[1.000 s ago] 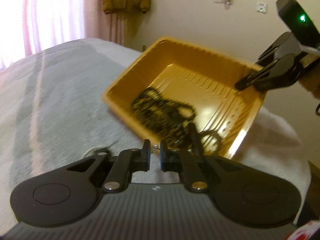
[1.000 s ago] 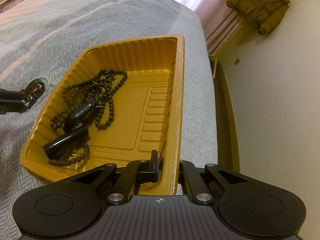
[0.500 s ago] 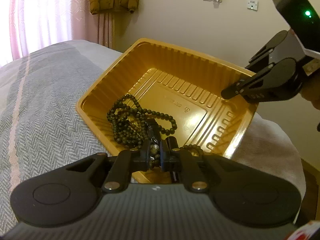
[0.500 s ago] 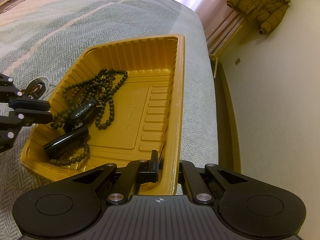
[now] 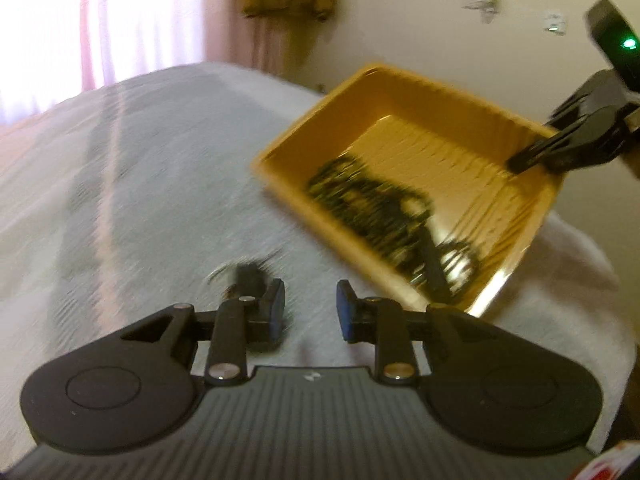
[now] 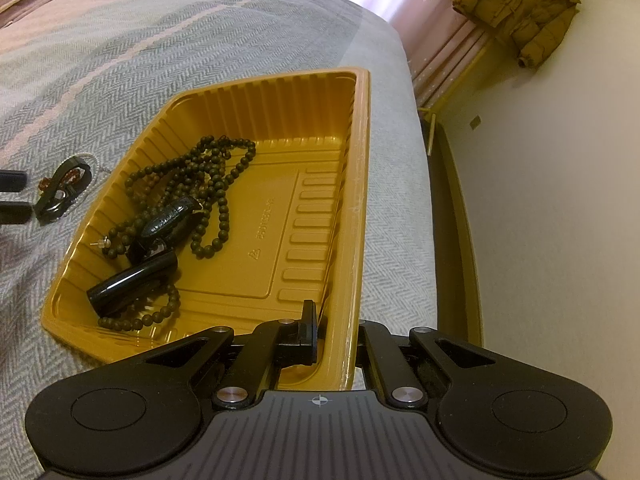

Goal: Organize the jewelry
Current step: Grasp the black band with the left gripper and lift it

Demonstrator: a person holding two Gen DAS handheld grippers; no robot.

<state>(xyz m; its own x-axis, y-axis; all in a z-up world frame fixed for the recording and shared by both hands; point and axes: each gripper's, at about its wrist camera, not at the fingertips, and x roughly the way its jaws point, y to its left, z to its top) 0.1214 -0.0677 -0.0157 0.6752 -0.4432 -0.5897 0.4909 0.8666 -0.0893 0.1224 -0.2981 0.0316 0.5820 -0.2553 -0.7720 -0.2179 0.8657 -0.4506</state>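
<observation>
We have the right gripper [image 6: 336, 344] clamped on the near rim of the yellow tray [image 6: 362, 168], one finger inside the wall and one outside, steadying it on the grey bedspread [image 6: 168, 52] close to the bed's right edge. Most of the jewelry is already in: a tangle of dark bead strands [image 6: 200, 188] lies in the tray's left half, with a glossy black tube [image 6: 132, 282] and a dark oblong pendant [image 6: 170, 220] among them, and a small clear stud [image 6: 101, 243] by the left wall.

One piece is left, as far as we can see: a small dark clasp-like item [image 6: 64, 192] with reddish beads, lying on the bedspread just outside the tray's left wall. Our left gripper [image 5: 310, 310] sits just short of it, jaws parted and just now widening, nothing between them; the item [image 5: 248, 276] shows blurred beyond the left finger.

We judge the job nearly finished: pick up that last piece, drop it in the tray, then let go of the rim
</observation>
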